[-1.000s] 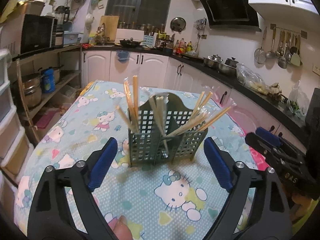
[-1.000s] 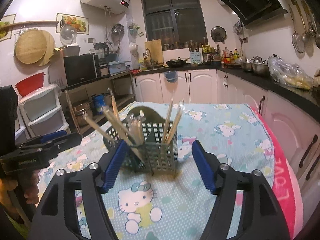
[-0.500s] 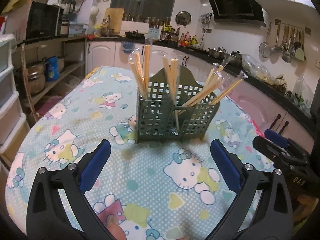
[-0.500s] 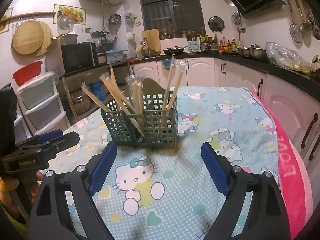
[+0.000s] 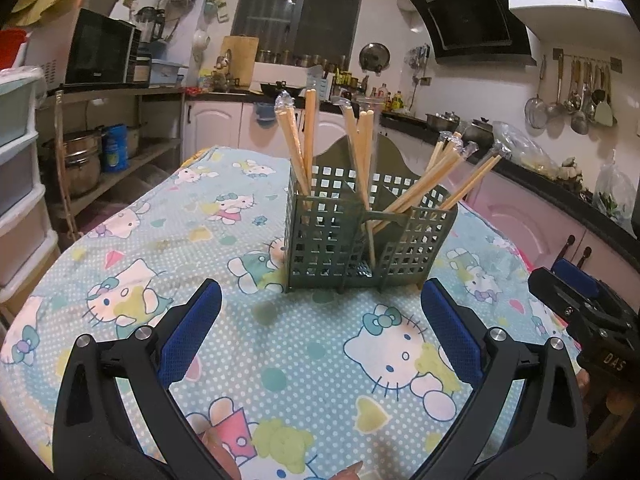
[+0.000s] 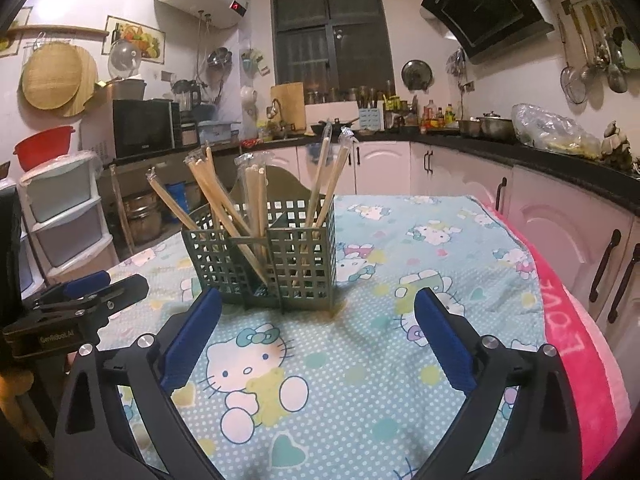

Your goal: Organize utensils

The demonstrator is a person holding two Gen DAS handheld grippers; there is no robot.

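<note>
Hovering w/ fingers wide apart, empty: left gripper [image 5: 320, 312], right gripper [image 6: 318, 320], near utensil caddy [image 5: 360, 240].

The left gripper [image 5: 320, 320] and the right gripper [image 6: 318, 326] both hover low over the tablecloth [image 5: 280, 360] short of the green utensil caddy [image 5: 360, 236], each with its blue-padded fingers [image 5: 192, 328] spread wide and holding nothing, the left one to the caddy's left.
</note>
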